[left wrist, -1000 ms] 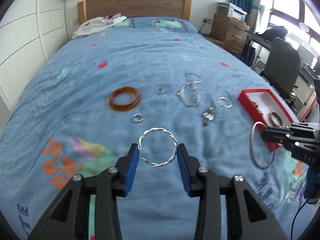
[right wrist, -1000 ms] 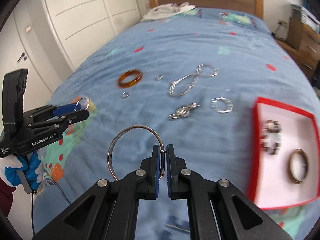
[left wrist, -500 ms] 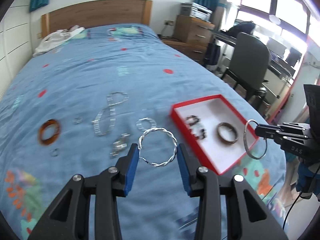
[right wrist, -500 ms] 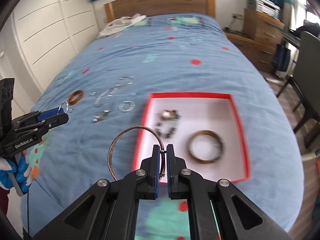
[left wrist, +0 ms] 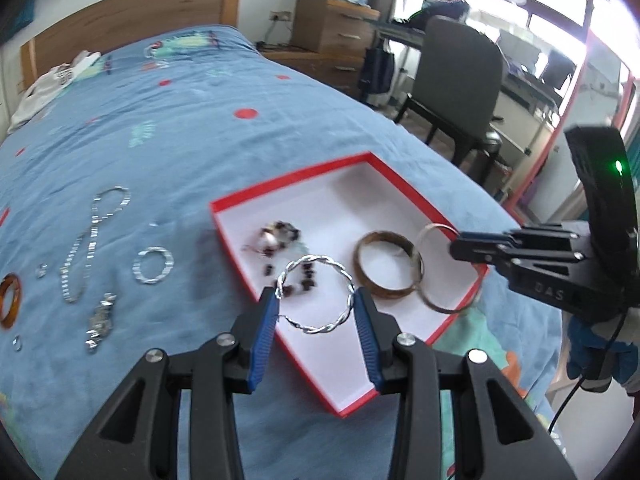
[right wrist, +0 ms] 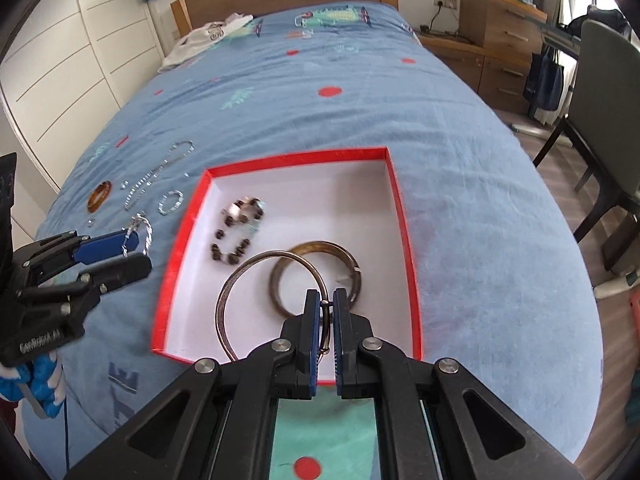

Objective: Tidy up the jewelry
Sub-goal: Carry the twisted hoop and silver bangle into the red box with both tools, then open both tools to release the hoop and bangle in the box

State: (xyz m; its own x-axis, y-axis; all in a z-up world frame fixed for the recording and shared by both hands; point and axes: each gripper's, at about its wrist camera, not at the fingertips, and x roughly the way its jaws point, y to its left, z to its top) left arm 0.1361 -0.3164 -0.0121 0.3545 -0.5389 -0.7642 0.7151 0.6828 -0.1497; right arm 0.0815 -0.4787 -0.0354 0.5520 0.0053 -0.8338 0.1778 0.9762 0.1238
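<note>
left tongs (left wrist: 316, 300) clamp twisted bangle (left wrist: 316, 294), right tongs (right wrist: 326, 304) pinch plain hoop (right wrist: 240, 280), both above red-rimmed box (right wrist: 404, 216).

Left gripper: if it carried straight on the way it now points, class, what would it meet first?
Probably the white floor of the red box, near the beaded bracelet; the left gripper holds the twisted silver bangle. Depth is uncertain.

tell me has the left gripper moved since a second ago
Yes. The left gripper, shut on the twisted silver bangle, was over the loose jewelry on the bedspread; it has swung right and now hangs over the red box.
</note>
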